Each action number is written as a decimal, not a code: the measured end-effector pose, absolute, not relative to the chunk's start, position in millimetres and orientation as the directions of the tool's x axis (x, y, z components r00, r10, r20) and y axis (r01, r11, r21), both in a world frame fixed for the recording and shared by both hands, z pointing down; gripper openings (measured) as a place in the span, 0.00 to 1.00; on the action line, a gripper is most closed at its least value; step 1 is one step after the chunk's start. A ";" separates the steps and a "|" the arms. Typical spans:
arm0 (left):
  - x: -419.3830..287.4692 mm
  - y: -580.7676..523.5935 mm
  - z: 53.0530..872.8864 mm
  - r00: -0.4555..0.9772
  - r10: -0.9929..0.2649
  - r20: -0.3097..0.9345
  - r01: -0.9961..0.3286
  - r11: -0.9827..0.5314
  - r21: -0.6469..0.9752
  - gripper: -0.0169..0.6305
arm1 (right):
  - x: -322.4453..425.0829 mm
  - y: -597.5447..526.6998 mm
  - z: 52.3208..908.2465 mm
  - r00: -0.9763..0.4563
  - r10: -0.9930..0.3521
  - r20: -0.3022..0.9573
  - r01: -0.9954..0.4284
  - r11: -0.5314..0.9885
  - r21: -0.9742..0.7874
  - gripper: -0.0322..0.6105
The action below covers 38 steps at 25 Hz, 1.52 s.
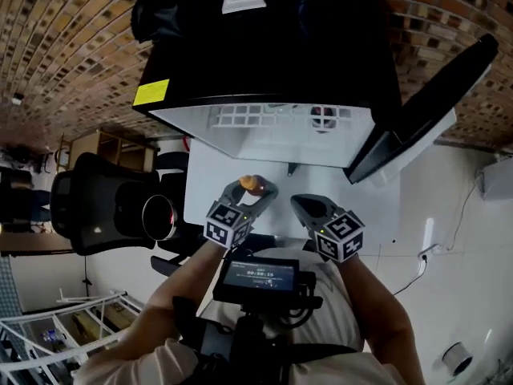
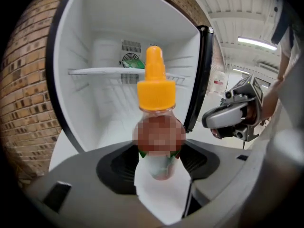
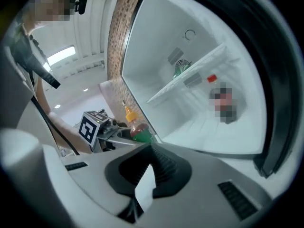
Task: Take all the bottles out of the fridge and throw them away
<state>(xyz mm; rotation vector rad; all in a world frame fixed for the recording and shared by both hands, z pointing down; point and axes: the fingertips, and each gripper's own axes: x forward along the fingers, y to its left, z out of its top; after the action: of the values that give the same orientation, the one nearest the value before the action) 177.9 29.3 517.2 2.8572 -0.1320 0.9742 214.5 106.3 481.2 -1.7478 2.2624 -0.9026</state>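
Now the left gripper (image 1: 252, 188) is grasping a small bottle (image 2: 156, 95) with an orange cap, its jaws pressing on the lower body of the bottle, and it is holding the bottle cap-up in front of the open fridge (image 2: 95, 122), outside of it. Just beside it the right gripper (image 1: 303, 204) is hanging with its jaws closed together on nothing. It is facing the fridge, where a second bottle (image 3: 222, 101) with a red cap is sitting inside near the shelf (image 3: 183, 82).

Three close views toward one open fridge (image 2: 95, 32)
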 end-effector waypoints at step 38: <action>-307.9 -193.0 617.2 0.513 -0.545 0.663 -0.841 -0.472 0.263 0.47 | -153.2 -134.2 500.7 -0.734 -0.536 0.417 -0.679 0.567 -0.466 0.05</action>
<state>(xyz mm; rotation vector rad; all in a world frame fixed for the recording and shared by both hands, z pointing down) -307.9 -193.0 617.2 2.1842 -1.1273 0.6773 -153.2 -134.2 500.7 -1.1758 2.9791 -1.0551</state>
